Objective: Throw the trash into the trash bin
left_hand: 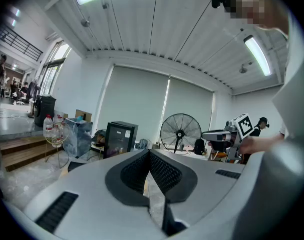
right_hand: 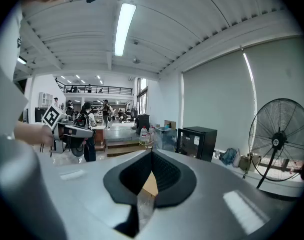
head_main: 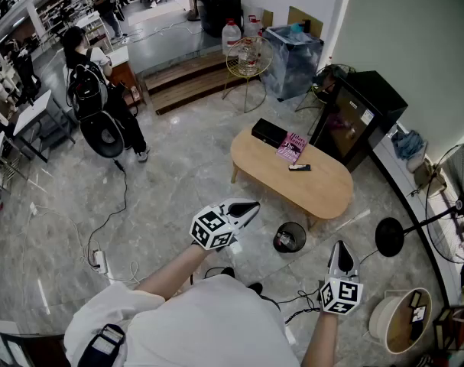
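Observation:
A small black trash bin (head_main: pixel 290 238) stands on the floor by the near edge of the oval wooden table (head_main: pixel 323 189); something pale lies inside it. On the table lie a black box (head_main: pixel 268 133), a pink book (head_main: pixel 292 147) and a dark remote (head_main: pixel 299 167). My left gripper (head_main: pixel 252 206) is held out level, left of the bin, its jaws (left_hand: pixel 147 152) shut with nothing between them. My right gripper (head_main: pixel 340 245) points forward, right of the bin, also shut and empty (right_hand: pixel 151 152). No piece of trash shows in either gripper.
A black cabinet (head_main: pixel 365 109) stands behind the table. A standing fan (head_main: pixel 444 214) and a round basket (head_main: pixel 402 321) are at the right. A power strip (head_main: pixel 100 261) with cables lies on the floor at the left. A person with a backpack (head_main: pixel 94 90) stands at the far left.

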